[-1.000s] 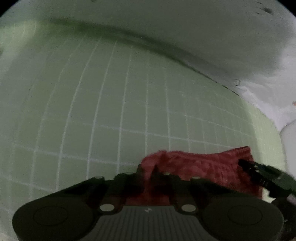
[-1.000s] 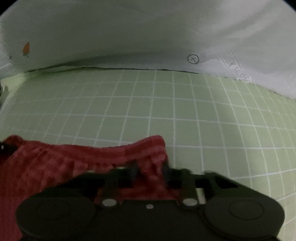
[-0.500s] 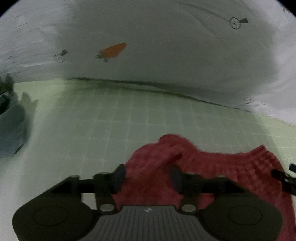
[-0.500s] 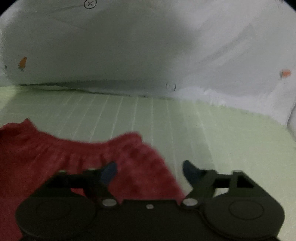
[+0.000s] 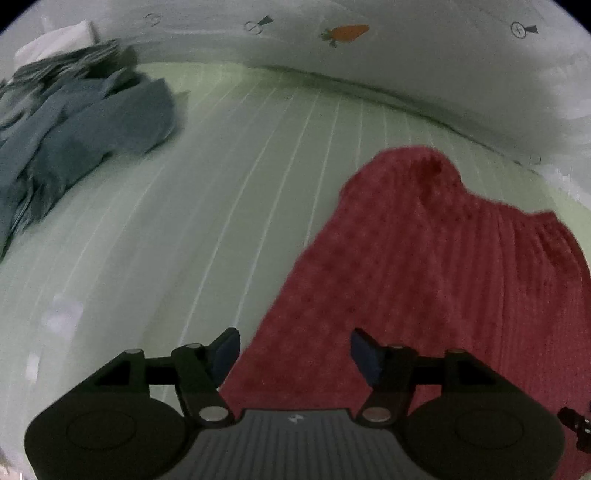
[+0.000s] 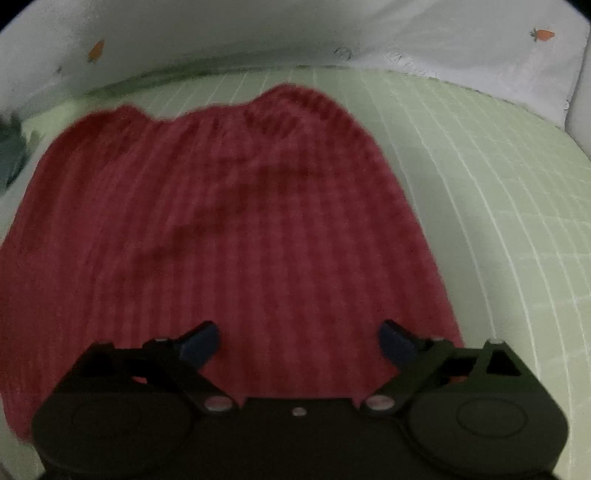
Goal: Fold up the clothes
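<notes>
A red checked garment (image 5: 436,266) lies spread flat on the pale green gridded sheet (image 5: 221,206). It fills the middle of the right wrist view (image 6: 229,236) too. My left gripper (image 5: 293,350) is open and empty above the garment's near left edge. My right gripper (image 6: 299,341) is open and empty above the garment's near right part. A small piece of the right gripper shows at the lower right edge of the left wrist view (image 5: 576,426).
A heap of blue-grey clothes (image 5: 74,133) lies at the far left of the sheet; its edge shows in the right wrist view (image 6: 11,155). A white quilt with carrot prints (image 5: 369,44) rises behind the sheet, and also shows in the right wrist view (image 6: 332,29).
Both grippers were shut on the red garment, then opened and let it go. Both have pulled back and risen, so the garment now lies flat in front of them.
</notes>
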`<action>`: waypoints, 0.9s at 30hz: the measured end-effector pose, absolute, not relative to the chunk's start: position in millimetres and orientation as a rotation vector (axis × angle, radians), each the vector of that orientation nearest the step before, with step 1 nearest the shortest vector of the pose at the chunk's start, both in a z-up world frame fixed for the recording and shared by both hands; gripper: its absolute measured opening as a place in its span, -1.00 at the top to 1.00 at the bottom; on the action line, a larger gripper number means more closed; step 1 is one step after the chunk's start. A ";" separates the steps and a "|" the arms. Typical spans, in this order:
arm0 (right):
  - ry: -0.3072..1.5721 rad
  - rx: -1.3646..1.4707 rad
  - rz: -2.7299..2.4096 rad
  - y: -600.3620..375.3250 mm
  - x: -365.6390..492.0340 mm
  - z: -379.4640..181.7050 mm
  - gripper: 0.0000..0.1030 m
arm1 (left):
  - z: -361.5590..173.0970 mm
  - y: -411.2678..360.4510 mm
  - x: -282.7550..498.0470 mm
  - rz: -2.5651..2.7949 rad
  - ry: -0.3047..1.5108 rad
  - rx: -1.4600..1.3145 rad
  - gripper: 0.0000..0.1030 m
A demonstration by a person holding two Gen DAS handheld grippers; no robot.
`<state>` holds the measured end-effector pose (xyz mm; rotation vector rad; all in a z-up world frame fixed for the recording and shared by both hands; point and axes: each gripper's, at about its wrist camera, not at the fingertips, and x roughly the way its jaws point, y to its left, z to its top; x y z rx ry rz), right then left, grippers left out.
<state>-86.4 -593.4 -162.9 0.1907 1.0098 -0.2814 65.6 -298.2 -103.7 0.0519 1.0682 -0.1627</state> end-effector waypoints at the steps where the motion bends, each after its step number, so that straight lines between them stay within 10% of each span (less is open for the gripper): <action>1: 1.018 0.166 -0.271 -587.5 -93.3 -162.6 -0.91 | -105.1 -296.1 57.4 -0.161 1.070 0.051 -0.33; 27: 1.026 0.251 -0.429 -512.8 -147.0 -159.9 -1.00 | -140.7 -261.6 -1.1 -0.292 1.131 0.206 -0.67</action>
